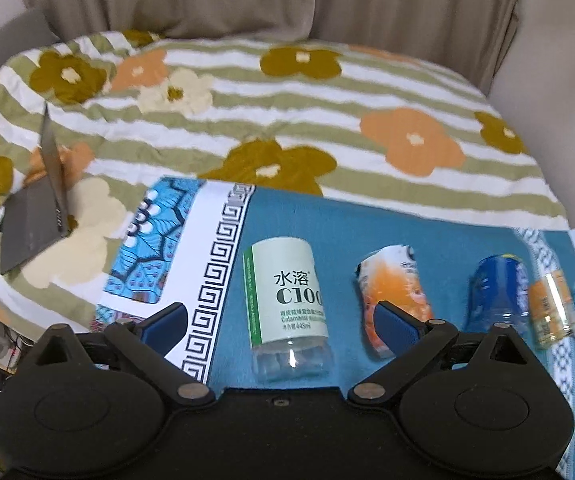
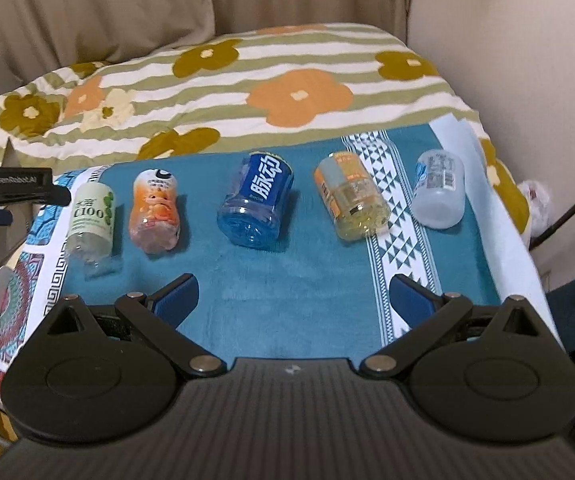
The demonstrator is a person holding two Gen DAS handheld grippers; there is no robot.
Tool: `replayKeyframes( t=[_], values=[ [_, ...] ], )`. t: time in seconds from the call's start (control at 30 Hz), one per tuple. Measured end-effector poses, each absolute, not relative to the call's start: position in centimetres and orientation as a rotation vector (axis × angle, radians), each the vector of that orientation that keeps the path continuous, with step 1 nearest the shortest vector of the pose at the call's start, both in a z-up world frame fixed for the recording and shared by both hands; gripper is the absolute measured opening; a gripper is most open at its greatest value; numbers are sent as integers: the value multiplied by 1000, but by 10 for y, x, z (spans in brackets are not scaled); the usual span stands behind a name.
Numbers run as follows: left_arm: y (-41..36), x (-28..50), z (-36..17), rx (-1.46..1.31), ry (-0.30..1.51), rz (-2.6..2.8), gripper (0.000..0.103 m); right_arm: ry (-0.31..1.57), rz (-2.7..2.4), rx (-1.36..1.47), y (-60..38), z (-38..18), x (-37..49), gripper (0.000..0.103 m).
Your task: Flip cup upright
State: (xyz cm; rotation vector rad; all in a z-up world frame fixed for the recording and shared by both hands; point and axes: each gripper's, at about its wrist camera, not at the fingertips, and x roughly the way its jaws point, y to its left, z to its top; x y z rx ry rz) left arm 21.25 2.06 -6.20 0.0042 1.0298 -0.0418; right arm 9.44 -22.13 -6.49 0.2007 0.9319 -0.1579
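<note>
A: At twelve o'clock of the left tongs, the C100 cup lies on the blue cloth.
B: Light, thin, slick plastic; grip its labelled middle gently. Both tongs, right too, gape empty.

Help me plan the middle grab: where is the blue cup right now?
In the right wrist view the blue cup lies on its side mid-row on the teal cloth, between the orange cup and the yellow cup.

Left gripper: jaws spread wide, holding nothing, low over the near left edge.
Right gripper: jaws wide apart, empty, hovering near centre.
</note>
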Motion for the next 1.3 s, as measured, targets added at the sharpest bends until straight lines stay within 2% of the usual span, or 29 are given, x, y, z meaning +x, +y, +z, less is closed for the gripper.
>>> replayKeyframes(
  t=[0.07,0.13,0.37,0.47,0.5,0.97,1.3],
  values=[
    [23,225,-77,6,1070,-53,99,952,-175,216,-219,-73,101,103],
    [23,236,-89,10,1107,-67,93,971,-190,224,-217,-79,107,103],
    [22,254,-121,14,1204,-98,84,1022,-237,240,-210,-95,118,103],
    [23,257,-129,17,1230,-109,76,1033,-247,248,-208,-98,122,103],
    [24,258,-130,12,1235,-116,70,1035,-249,248,-208,-99,122,103],
    [28,247,-122,-2,1205,-121,68,1037,-230,242,-208,-98,121,103],
    [9,199,-89,3,1127,-143,68,987,-182,226,-223,-79,98,103]
  ],
)
